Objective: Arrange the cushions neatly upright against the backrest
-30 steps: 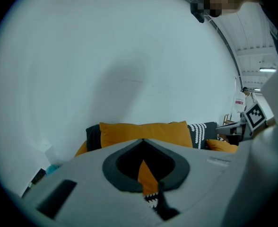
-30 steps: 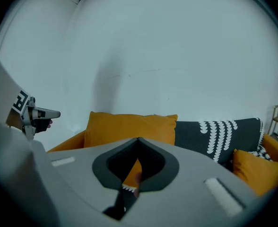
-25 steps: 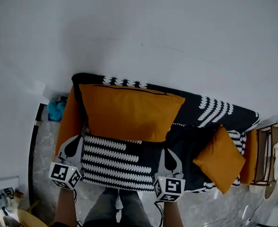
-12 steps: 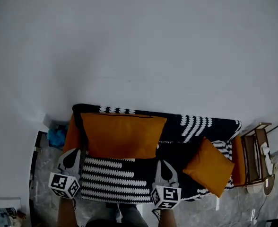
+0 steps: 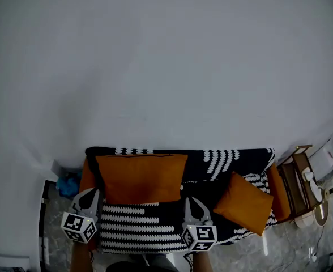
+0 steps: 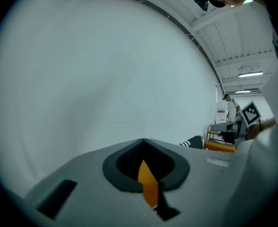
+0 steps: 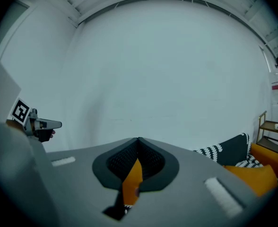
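Overhead, left gripper [image 5: 94, 191] and right gripper [image 5: 189, 200] were clenched shut, empty, over the large orange rectangular fabric cushion [image 5: 141, 177]'s lower corners. It stood against the black-and-white patterned sofa backrest [image 5: 223, 156]. The tilted smaller orange cushion [image 5: 244, 202] sat apart, with open seat between.

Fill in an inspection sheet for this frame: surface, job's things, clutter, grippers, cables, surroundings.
Surface: sofa, black-and-white cover.
Job's things: large cushion held up before the backrest; small cushion tilted at the sofa's right end.
Clutter: blue thing on the floor, left of sofa.
Grippers: left gripper and right gripper, jaws shut on the large cushion's lower corners.
Cables: thin cable on the floor, far right.
Surroundings: white wall; wooden side table at right.
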The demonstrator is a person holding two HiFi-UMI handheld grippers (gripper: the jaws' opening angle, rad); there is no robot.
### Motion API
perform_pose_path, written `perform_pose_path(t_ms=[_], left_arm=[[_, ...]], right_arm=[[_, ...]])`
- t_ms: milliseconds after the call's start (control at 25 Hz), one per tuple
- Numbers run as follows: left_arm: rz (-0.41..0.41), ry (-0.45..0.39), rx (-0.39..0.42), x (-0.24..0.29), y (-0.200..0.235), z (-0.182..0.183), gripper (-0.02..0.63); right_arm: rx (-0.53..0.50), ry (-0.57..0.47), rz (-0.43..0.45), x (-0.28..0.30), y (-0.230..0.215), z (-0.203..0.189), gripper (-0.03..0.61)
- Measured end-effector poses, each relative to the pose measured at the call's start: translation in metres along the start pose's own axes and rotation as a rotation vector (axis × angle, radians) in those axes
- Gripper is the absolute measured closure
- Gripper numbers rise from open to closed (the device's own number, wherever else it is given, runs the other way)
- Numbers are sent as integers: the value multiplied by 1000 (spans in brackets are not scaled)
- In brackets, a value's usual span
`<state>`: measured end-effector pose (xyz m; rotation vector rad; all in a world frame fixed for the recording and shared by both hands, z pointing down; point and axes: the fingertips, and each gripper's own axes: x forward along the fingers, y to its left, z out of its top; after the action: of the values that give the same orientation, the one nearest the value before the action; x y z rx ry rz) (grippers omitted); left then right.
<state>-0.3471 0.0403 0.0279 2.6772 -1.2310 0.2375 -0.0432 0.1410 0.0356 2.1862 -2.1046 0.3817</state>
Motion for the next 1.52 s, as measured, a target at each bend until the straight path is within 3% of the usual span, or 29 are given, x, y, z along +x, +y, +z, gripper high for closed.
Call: perform_pose_path(t_ms=[360,520,720,920,1280,1520], left_arm=[[-35,-86,-35,-8,-1,40,615],[-89,-102,-18,-6,-19,44,615],[-208,-89,-20,8,-50,47,615],[-379,-46,-10,33,-104,42,614],[-603,37,57,80,-209,26,612],[-758,79,114,99,-307,11,612]], right_arm=[[-8,-42,-30,-22,3,32,565],[4,-46,-33,-43,1,34,565],[0,-87,-114,-69,-18,38,566],[50,-85,-164,-100,-43,34,565],[70,-68,-425,-175,-117,12,565],[118,-21,-552,-241,-168,-17,565]])
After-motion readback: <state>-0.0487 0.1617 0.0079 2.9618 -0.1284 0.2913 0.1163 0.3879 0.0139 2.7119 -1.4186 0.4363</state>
